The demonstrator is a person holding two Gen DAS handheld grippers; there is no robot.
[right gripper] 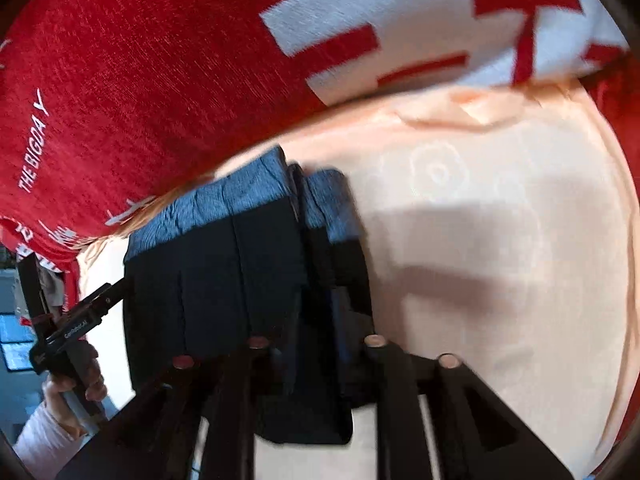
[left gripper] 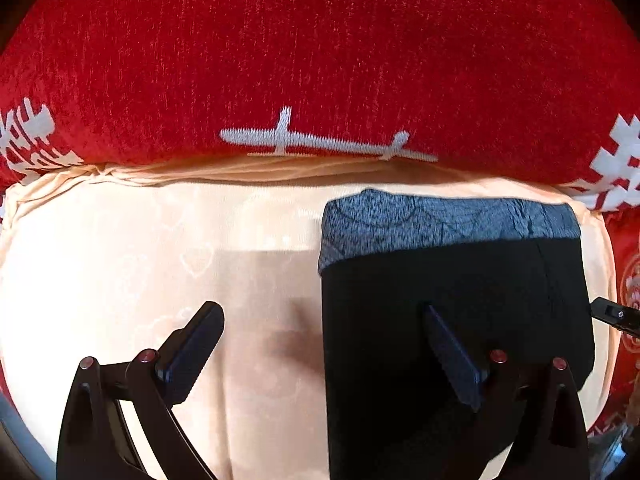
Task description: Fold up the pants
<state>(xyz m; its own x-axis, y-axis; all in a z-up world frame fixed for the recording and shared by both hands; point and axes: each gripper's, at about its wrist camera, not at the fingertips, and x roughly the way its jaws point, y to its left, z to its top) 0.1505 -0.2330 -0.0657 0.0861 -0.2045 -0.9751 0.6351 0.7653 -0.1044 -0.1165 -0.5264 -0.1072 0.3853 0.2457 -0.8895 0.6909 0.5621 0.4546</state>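
Black pants (left gripper: 460,300) with a grey-blue waistband (left gripper: 440,220) lie folded on a cream sheet (left gripper: 140,260). My left gripper (left gripper: 324,344) is open, its right finger (left gripper: 452,356) over the pants and its left finger (left gripper: 192,352) over bare sheet. In the right wrist view my right gripper (right gripper: 316,320) is shut on a fold of the pants (right gripper: 224,272) at their right edge, with the waistband (right gripper: 240,200) beyond. The left gripper (right gripper: 92,312) shows at the pants' left edge there, and a tip of the right gripper (left gripper: 612,314) at the pants' right edge in the left wrist view.
A red cushion (left gripper: 320,60) with white embroidered characters stands behind the sheet; it shows too in the right wrist view (right gripper: 140,80). Bare cream sheet (right gripper: 500,260) spreads right of the pants. Red fabric (left gripper: 628,280) borders the sheet's right side.
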